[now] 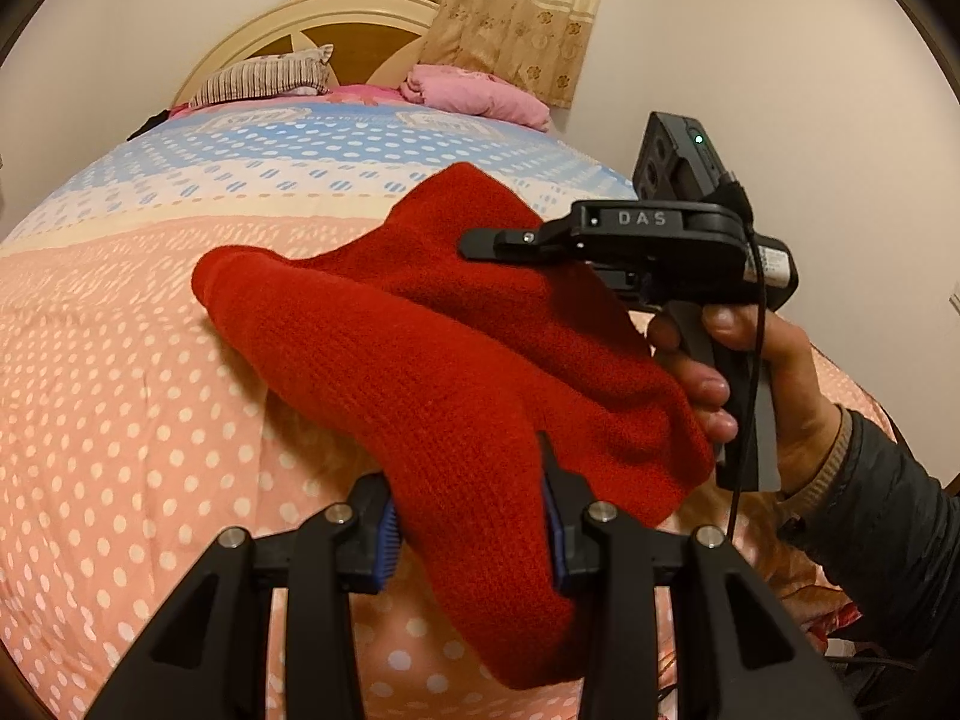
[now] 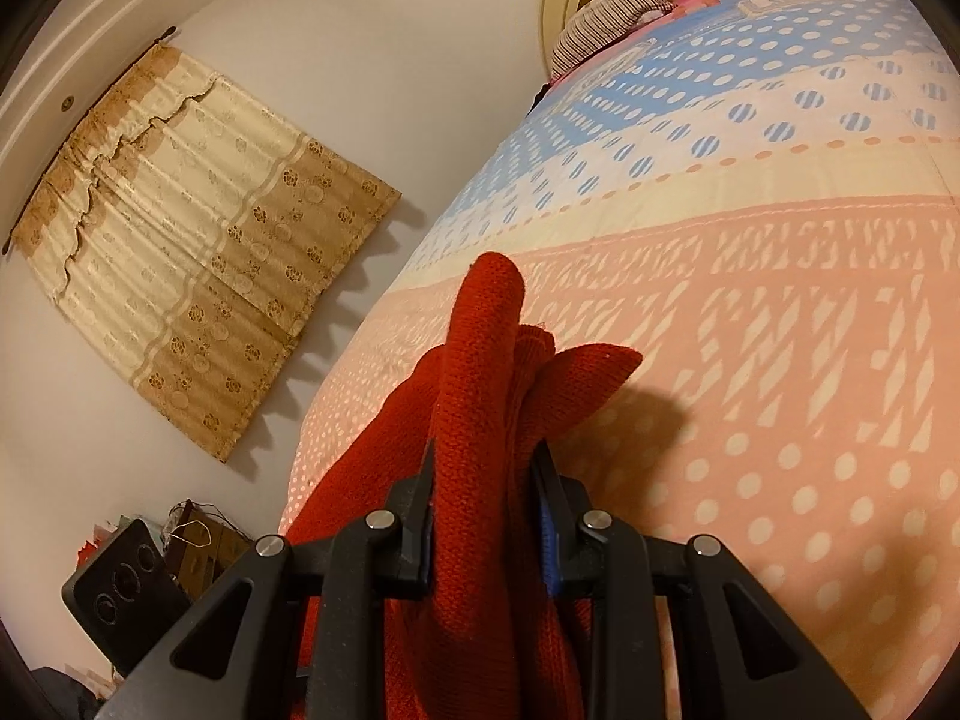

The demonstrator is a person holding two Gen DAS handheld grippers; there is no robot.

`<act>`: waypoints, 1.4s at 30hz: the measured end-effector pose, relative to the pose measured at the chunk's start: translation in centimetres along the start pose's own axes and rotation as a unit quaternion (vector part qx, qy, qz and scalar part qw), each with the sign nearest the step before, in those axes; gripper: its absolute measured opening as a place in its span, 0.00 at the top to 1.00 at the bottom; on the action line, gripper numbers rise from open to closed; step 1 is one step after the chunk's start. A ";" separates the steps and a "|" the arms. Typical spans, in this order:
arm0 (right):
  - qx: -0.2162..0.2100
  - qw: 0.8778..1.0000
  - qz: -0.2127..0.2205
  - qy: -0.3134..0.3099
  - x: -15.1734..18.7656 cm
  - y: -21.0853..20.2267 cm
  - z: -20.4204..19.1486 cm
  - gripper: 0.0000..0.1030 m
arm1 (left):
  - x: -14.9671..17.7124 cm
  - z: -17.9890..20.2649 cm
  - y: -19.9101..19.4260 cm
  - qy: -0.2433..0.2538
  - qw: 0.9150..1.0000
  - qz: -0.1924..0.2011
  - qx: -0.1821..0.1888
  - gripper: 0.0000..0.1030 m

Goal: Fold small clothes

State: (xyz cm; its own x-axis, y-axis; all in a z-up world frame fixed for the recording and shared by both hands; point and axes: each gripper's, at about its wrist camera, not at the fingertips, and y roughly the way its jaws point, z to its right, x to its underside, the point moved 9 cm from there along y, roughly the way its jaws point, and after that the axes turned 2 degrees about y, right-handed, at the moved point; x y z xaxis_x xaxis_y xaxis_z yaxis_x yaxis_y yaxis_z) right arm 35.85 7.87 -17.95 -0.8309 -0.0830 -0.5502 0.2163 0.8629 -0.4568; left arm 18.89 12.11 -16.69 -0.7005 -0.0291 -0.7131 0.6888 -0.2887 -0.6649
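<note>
A red knitted garment [image 1: 420, 348] hangs in the air above the bed, stretched between both grippers. My left gripper [image 1: 471, 516] is shut on its near edge, the cloth bunched between the blue pads. My right gripper [image 1: 498, 246] reaches in from the right in the left wrist view and is shut on the garment's far part. In the right wrist view the right gripper [image 2: 486, 510] clamps a thick fold of the red garment [image 2: 480, 372], which sticks up past the fingertips.
The bed [image 1: 120, 360] has a pink polka-dot cover turning blue toward the headboard [image 1: 336, 18]. A striped pillow [image 1: 264, 78] and a pink bundle [image 1: 474, 93] lie at its head. Curtains [image 2: 192, 240] hang on the wall. Clutter [image 2: 192, 540] sits on the floor beside the bed.
</note>
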 end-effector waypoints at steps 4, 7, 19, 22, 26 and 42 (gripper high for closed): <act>0.003 1.000 0.002 0.000 0.4 0.0 -0.1 0.74 | 0.7 0.0 0.0 0.002 1.000 -0.003 -0.003 0.62; -0.002 1.000 0.005 0.006 0.5 0.0 -0.2 0.74 | 1.1 0.0 -0.2 0.005 1.000 -0.004 -0.006 0.62; 0.007 1.000 0.003 0.014 0.7 0.3 0.5 0.74 | 3.0 -0.2 0.1 0.005 0.999 -0.028 -0.015 0.52; 0.013 1.000 0.003 0.023 0.7 0.2 1.3 0.74 | 3.5 -0.1 0.4 0.005 0.999 -0.038 -0.019 0.41; 0.020 0.999 0.002 0.035 0.8 0.2 2.4 0.74 | 3.6 0.1 0.4 0.000 0.999 -0.044 -0.022 0.34; 0.100 0.995 -0.003 -0.010 2.0 -0.3 3.6 0.72 | -0.3 -1.5 -4.1 -0.021 0.998 0.040 -0.052 0.03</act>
State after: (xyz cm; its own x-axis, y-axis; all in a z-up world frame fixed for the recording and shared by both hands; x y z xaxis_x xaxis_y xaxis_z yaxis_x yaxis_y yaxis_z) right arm 36.02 5.64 -21.42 -0.8222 -0.0988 -0.5605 0.3118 0.7457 -0.5888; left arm 16.57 14.76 -14.05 -0.6485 -0.0893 -0.7560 0.7568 -0.1825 -0.6276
